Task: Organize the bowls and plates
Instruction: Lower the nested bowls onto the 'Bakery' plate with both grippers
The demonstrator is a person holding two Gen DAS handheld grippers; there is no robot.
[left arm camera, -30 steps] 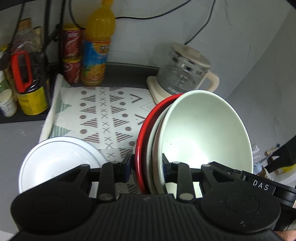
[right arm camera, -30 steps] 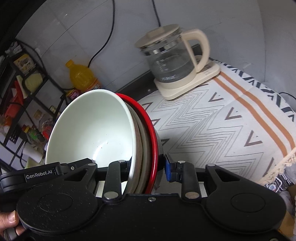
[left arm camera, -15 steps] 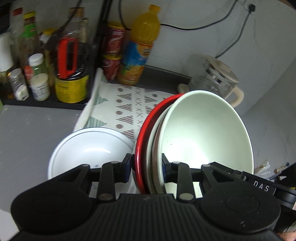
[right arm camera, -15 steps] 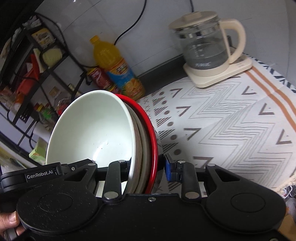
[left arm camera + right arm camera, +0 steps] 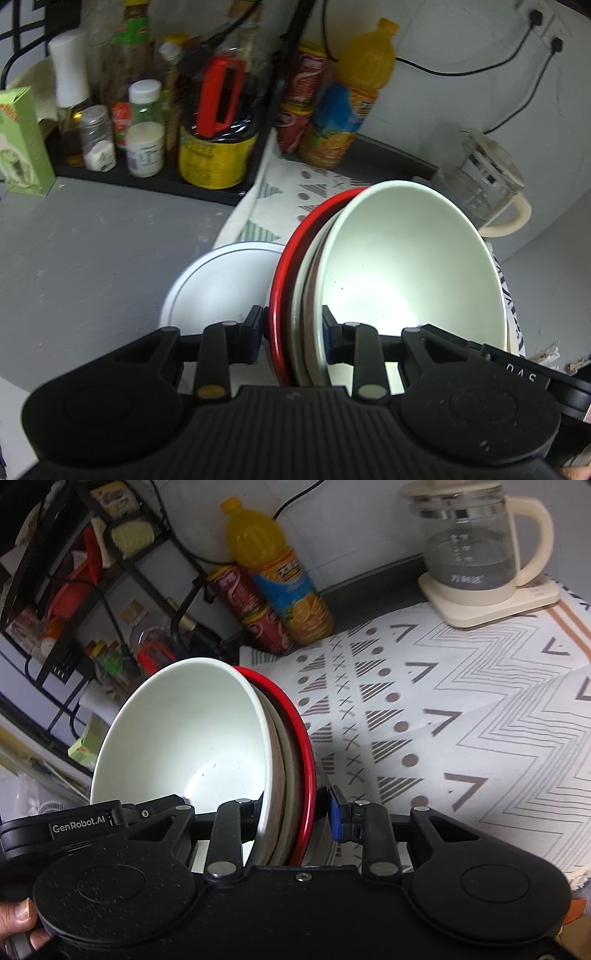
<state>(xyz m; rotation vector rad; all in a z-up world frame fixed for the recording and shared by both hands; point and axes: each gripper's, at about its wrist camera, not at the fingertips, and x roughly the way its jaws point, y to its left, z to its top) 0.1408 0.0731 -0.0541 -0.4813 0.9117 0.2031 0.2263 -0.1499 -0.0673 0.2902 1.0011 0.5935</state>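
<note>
A nested stack of dishes is held in the air between both grippers: a pale green bowl (image 5: pixel 410 266) on top, a beige dish under it and a red plate (image 5: pixel 291 266) at the bottom. My left gripper (image 5: pixel 291 334) is shut on one edge of the stack. My right gripper (image 5: pixel 295 812) is shut on the opposite edge, where the bowl (image 5: pixel 184 734) and red plate (image 5: pixel 304 738) show. A white plate (image 5: pixel 218 284) lies on the counter below, left of the stack.
A patterned cloth (image 5: pixel 443 716) covers the counter. A glass kettle (image 5: pixel 476 550) stands at its far right. An orange juice bottle (image 5: pixel 351 99), red cans (image 5: pixel 299 96) and a black rack of jars and bottles (image 5: pixel 147 122) line the back. Bare grey counter (image 5: pixel 74 258) lies left.
Both grippers have carried the stack leftward, toward the rack and grey counter. The white plate now sits closer under the stack. The grips have not changed.
</note>
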